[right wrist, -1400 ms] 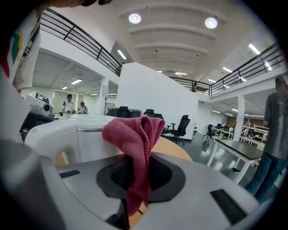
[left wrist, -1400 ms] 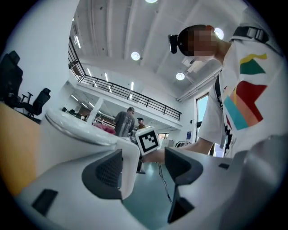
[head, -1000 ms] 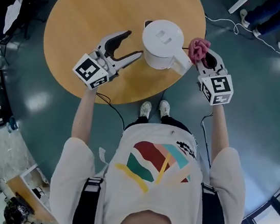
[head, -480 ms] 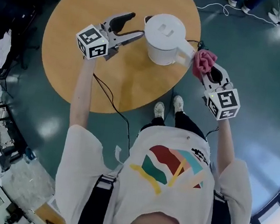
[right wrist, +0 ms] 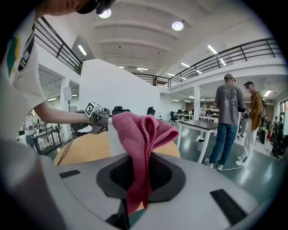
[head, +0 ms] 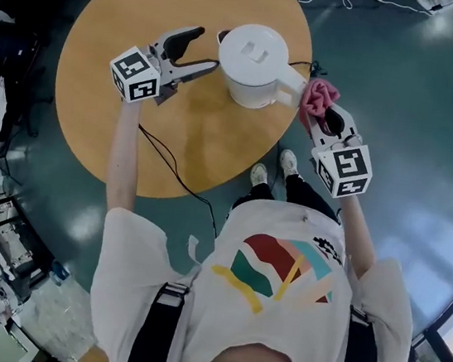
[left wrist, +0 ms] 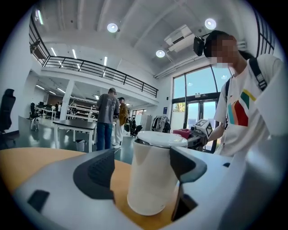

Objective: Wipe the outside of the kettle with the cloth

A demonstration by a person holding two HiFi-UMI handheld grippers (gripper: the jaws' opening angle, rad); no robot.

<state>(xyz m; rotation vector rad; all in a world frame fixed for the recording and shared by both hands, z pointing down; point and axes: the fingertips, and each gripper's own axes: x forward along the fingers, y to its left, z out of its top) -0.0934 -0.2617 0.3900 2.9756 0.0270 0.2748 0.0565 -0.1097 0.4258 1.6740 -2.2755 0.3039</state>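
Observation:
The white kettle stands upright near the right edge of the round wooden table. My left gripper lies just left of it. Its jaws have just been opening and stand wide. In the left gripper view the kettle shows in the gap of the left gripper, and neither pad presses on it. My right gripper is off the table's right edge, shut on a bunched pink cloth beside the kettle's handle. The cloth stands up from the right gripper.
A black cable runs over the table's near edge to the floor. A dark cord lies behind the kettle. Two people stand by a dark table in the background. The floor is glossy teal.
My left gripper has swung in from the table's front to the kettle's left side, jaws wider. The right gripper still holds the cloth beside the kettle's handle.

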